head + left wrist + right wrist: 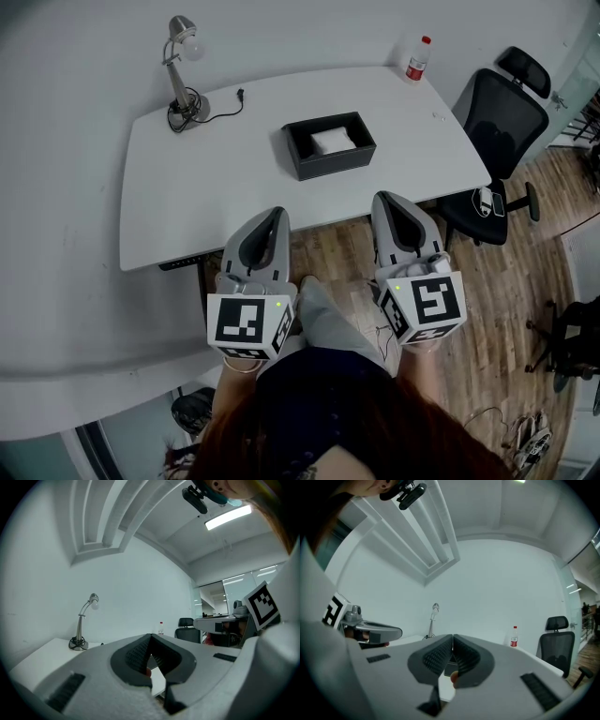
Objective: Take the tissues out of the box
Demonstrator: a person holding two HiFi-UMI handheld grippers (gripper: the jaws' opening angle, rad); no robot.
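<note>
A black open tissue box [329, 144] sits on the white table [187, 187], with white tissues [334, 141] lying inside it. Both grippers hover level in front of the table's near edge, short of the box. My left gripper [277, 212] is shut with nothing between its jaws. My right gripper [384, 197] is also shut and empty. In the left gripper view the tips [150, 636] meet, and in the right gripper view the tips [453, 637] meet too, with the box partly hidden behind them.
A desk lamp [183, 70] with its cord stands at the table's far left. A bottle with a red cap [417, 58] stands at the far right corner. A black office chair [497, 141] is at the table's right. Wooden floor lies below.
</note>
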